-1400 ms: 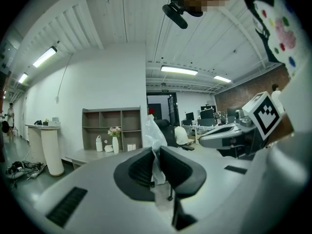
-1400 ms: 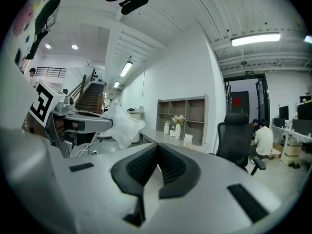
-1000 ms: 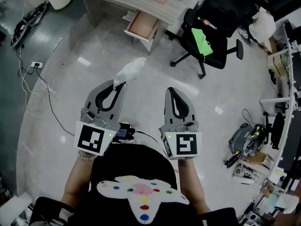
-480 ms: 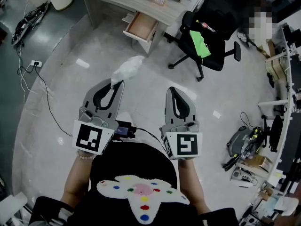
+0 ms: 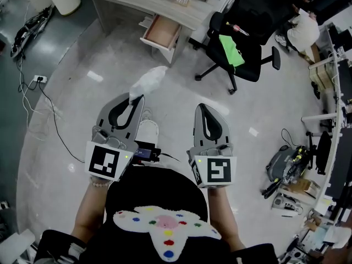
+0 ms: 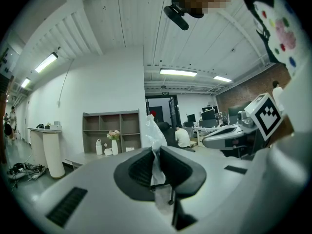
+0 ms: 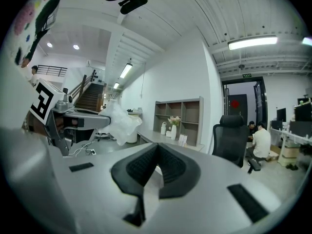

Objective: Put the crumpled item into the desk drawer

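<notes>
My left gripper (image 5: 138, 97) is shut on a crumpled white plastic bag (image 5: 148, 81), which sticks out past its tips. The same bag (image 6: 153, 139) shows pinched between the black pads in the left gripper view, and it appears again as the white bag (image 7: 118, 121) at the left of the right gripper view. My right gripper (image 5: 202, 105) is level beside it, jaws shut with nothing between them; its tip (image 7: 157, 145) shows closed. An open desk drawer (image 5: 160, 32) with a wooden inside hangs under the grey desk (image 5: 144, 0), ahead on the floor side.
A black office chair (image 5: 245, 51) with a green item on its seat stands right of the drawer. A power strip (image 5: 39, 79) and cables lie on the floor at left. Tools and clutter (image 5: 287, 169) sit at right. A person (image 5: 301, 29) is beyond the chair.
The desk and drawer have slid slightly up and left in the head view. Both grippers keep their pose, and the bag stays gripped.
</notes>
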`<state>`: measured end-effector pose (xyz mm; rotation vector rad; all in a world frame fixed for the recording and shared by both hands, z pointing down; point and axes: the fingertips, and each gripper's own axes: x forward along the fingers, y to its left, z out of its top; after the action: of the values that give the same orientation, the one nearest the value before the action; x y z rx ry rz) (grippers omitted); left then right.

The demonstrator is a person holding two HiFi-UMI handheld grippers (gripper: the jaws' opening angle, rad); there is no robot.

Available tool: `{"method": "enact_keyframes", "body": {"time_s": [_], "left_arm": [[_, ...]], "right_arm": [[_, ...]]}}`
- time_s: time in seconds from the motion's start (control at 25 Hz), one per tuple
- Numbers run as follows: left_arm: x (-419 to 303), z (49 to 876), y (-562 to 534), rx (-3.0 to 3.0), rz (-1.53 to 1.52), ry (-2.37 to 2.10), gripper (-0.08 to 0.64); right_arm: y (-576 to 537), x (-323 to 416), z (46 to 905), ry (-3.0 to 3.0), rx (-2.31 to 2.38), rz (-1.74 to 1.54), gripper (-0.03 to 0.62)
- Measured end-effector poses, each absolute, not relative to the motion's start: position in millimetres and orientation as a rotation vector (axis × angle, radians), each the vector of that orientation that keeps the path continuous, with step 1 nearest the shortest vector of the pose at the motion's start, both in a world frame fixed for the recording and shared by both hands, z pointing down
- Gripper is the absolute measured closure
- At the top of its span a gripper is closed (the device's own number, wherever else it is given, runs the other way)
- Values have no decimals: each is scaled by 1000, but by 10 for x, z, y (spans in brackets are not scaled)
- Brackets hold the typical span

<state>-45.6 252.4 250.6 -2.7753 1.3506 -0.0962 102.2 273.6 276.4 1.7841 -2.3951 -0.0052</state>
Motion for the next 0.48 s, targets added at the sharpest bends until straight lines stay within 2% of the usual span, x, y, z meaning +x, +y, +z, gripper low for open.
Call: {"method": "enact_keyframes", "body": {"time_s": [0.48], "left_arm": [[-448, 2536, 1826, -2792, -103, 1324, 523]], "right_arm": [[2057, 977, 2784, -2382, 1782, 5, 588]]}}
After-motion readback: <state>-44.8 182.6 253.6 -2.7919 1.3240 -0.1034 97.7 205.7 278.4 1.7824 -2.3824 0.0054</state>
